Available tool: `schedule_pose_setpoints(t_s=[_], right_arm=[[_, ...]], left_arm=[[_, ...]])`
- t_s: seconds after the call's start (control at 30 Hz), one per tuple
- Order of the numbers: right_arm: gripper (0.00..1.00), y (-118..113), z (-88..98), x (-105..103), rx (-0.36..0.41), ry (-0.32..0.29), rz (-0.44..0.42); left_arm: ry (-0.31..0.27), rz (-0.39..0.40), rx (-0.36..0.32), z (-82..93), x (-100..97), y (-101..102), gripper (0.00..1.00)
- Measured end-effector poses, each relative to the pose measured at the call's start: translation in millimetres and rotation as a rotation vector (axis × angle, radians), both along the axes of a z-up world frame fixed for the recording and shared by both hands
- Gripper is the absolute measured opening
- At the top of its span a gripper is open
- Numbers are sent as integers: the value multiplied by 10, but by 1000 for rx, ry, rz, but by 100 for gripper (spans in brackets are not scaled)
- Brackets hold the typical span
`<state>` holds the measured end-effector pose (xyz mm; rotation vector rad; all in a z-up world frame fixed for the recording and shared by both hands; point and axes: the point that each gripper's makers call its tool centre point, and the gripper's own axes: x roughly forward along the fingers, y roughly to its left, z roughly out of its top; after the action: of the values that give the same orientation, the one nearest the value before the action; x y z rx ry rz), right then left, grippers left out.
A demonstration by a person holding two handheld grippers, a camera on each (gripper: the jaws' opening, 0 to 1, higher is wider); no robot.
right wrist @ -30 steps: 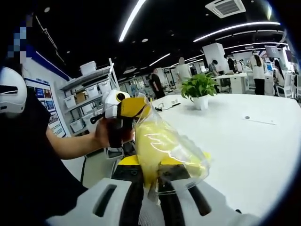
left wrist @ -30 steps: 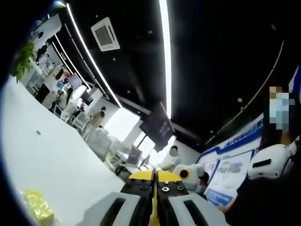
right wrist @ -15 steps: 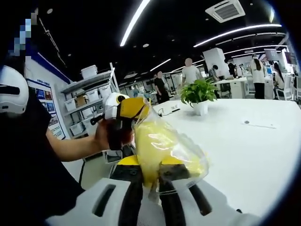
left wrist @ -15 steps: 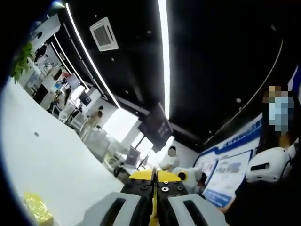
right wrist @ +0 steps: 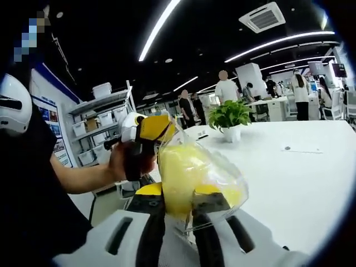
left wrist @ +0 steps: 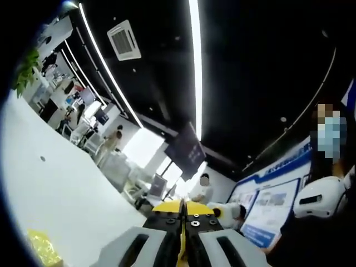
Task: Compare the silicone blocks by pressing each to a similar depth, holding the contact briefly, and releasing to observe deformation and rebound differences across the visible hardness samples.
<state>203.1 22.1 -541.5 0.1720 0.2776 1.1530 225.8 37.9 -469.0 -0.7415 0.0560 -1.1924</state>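
Since the earlier frames your right gripper (right wrist: 179,214) has parted its jaws a little; a gap now shows between them where they stood nearly closed on the clear bag (right wrist: 203,183) of yellow silicone blocks (right wrist: 181,178). The bag is still caught between them, lifted off the white table (right wrist: 295,183). Your left gripper (right wrist: 149,129) grips the bag's upper end; in its own view (left wrist: 182,225) the jaws are pressed together on a thin edge of it. The bag's long axis runs between the two grippers, up and left from the right one. The blocks sit nearer the right gripper. No pressing yet; they need unbagging first.
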Motion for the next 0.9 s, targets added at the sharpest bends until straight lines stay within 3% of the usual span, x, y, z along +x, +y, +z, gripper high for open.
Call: schedule_pose_setpoints(t_s=[0.27, 0.37, 0.5, 0.9], right_arm=[[18, -52, 11, 76, 28, -28, -25], [22, -92, -43, 140, -7, -58, -56], [36, -138, -105, 205, -33, -75, -98], [52, -407, -382, 313, -121, -85, -227]], left_arm=[[-1, -1, -2, 19, 62, -31, 0], [5, 0, -2, 8, 87, -35, 0], [9, 16, -1, -9, 133, -15, 0], [47, 48, -11, -121, 223, 85, 0]])
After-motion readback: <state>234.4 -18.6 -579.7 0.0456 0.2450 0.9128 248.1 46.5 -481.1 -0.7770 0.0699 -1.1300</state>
